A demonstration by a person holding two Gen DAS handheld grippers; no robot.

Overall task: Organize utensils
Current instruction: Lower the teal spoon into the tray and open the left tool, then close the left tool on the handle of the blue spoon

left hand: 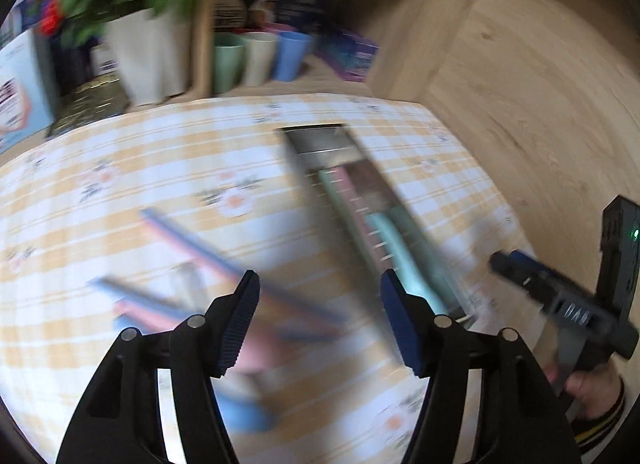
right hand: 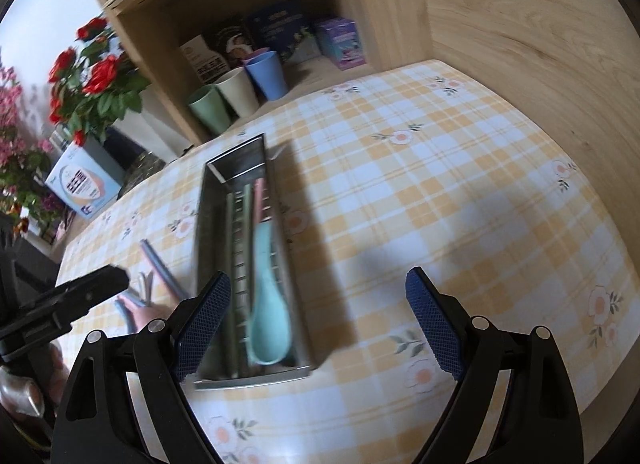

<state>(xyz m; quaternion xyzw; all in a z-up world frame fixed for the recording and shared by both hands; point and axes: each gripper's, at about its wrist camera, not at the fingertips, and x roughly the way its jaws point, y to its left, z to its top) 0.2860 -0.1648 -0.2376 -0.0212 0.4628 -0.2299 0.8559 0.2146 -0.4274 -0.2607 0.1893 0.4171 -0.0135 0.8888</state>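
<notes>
- Right wrist view: metal utensil tray (right hand: 208, 232) lying lengthwise on the checked tablecloth (right hand: 400, 204), already holding a mint spoon (right hand: 266, 304) and, beside it, pink and green handles.
- Loose utensils (right hand: 154, 264) on the cloth just left of the tray: blue and pink handles, fanned and partly overlapping; blurred in the left wrist view (left hand: 224, 260), so exact kinds hard to tell.
- Left gripper (left hand: 318, 320) above that loose pile, fingers released and standing apart, nothing between the pads.
- Right gripper (right hand: 318, 324) near the tray's close end, fingers spread wide, empty; left pad in front of the tray's left wall, contact impossible to judge.
- Likely step in hand: going for the next loose utensil with the left gripper.
- To do it well: pick one handle clear of its neighbours, line the pads across its narrow width, come down until both pads flank it, then clench.
- Worth watching: overlapping handles may lift together; a grip near mid-handle should keep the piece level for laying it lengthwise into the tray.
- Beyond: cups (right hand: 236, 92) on a wooden shelf, red flowers (right hand: 96, 72) at left.
</notes>
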